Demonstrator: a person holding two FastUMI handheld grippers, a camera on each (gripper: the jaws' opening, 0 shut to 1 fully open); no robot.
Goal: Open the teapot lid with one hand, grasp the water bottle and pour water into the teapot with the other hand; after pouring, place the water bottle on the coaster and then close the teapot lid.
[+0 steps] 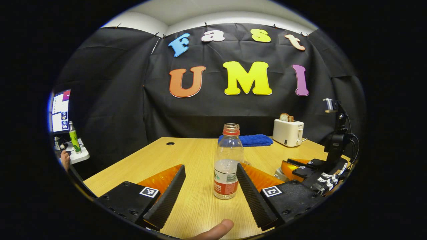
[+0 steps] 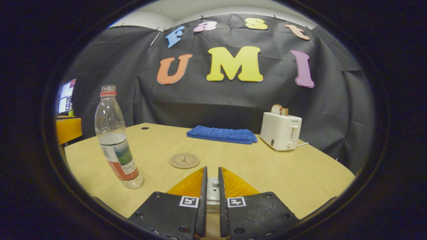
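The wooden surface (image 2: 273, 170) carries an uncapped water bottle (image 1: 228, 161) standing upright, a round coaster (image 2: 184, 160), a folded blue towel (image 2: 221, 134) and a white toaster (image 2: 281, 130). The left hand-held gripper (image 1: 210, 186) is spread wide around the bottle, its right finger just beside it. The right hand-held gripper (image 2: 212, 190) is nearly closed on the teapot lid's knob (image 2: 214, 190).
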